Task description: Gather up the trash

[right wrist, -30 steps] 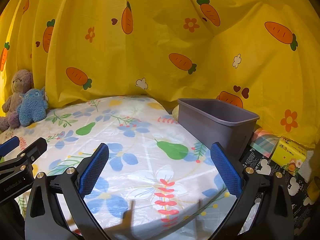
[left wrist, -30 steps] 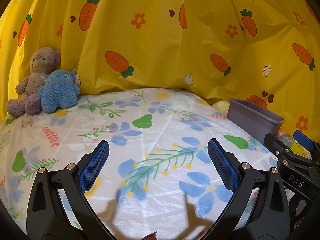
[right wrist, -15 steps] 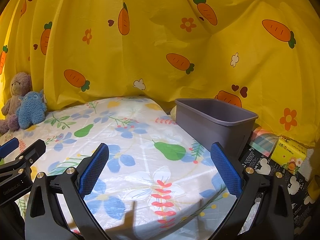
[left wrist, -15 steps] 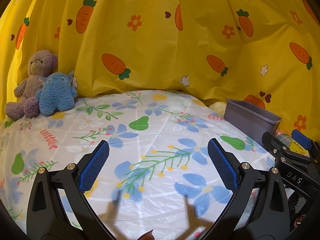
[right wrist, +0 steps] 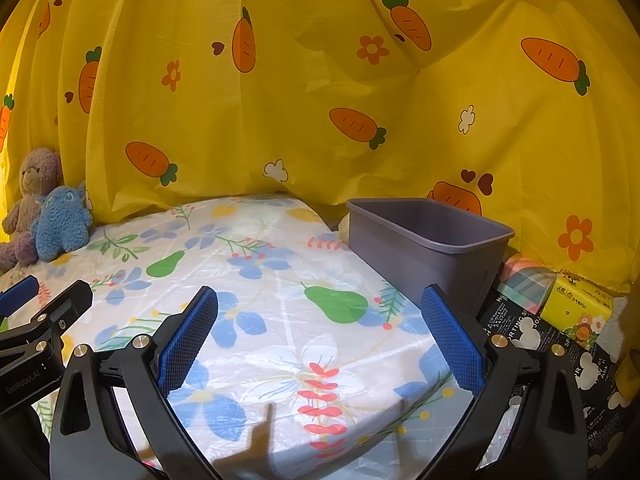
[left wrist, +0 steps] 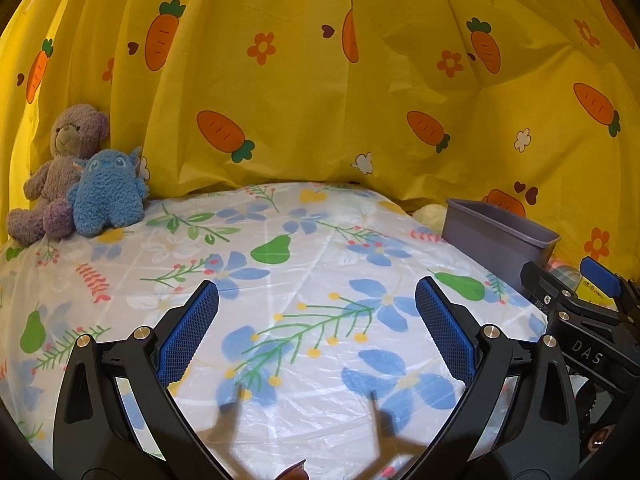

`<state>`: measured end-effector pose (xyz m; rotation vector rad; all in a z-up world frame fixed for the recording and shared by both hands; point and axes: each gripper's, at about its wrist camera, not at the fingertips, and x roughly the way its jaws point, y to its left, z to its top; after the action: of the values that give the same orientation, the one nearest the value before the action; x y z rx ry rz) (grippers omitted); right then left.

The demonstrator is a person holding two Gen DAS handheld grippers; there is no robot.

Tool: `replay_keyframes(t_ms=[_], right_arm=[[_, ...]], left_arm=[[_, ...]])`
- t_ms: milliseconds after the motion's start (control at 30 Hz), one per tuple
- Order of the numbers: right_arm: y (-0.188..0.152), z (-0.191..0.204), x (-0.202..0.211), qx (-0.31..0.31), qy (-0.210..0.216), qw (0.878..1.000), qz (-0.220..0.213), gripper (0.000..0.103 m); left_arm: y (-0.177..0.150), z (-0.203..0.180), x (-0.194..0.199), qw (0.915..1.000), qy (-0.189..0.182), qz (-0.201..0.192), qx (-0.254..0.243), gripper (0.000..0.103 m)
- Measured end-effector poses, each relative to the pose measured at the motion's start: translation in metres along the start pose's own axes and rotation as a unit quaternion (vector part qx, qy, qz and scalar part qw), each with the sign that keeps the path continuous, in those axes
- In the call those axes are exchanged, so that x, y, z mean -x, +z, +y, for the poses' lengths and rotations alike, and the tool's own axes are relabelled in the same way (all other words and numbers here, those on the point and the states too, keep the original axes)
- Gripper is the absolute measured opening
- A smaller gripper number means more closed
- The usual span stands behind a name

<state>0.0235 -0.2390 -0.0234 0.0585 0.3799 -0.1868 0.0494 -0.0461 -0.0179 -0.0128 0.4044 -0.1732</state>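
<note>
Jaws on both sides are spread wide with nothing between them. Our left gripper (left wrist: pixel 316 332) and right gripper (right wrist: pixel 320 336) both hover over the table covered in a white plastic sheet printed with blue flowers and green pears (left wrist: pixel 320 240), their blue textured pads showing clean.

Honestly we can't spot any trash on the table from either view. The floral sheet looks bare apart from two stuffed toys at the far left corner: a purple teddy bear (left wrist: pixel 60 168) with a fuzzy blue monster plush (left wrist: pixel 106 196) leaning right against it. So the task's thing isn't anywhere we can point to yet.

What we do have is the grey rectangular plastic bin (right wrist: pixel 428 244), sitting at the table's far right edge, in front of the yellow carrot-print curtain (right wrist: pixel 320 80). It appears empty from what shows of the inside. Just right of it, off the table, there's a yellow tissue pack (right wrist: pixel 580 308) and a pastel striped packet (right wrist: pixel 524 282) on a black printed surface, but we can't say whether those count as trash.

Our read: we're at the very start, in the searching step. Next move probably calls for swinging the cameras around to find the litter, then picking a piece up and carrying it to the bin.
</note>
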Motion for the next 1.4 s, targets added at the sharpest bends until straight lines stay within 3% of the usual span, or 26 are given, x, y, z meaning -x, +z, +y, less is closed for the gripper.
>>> replay_keyframes(t_ms=[1400], right_arm=[[0.0, -0.007, -0.003, -0.002, -0.001, 1.0, 0.003, 0.097]], left_arm=[[0.001, -0.011, -0.005, 0.9998, -0.019, -0.002, -0.01, 0.097]])
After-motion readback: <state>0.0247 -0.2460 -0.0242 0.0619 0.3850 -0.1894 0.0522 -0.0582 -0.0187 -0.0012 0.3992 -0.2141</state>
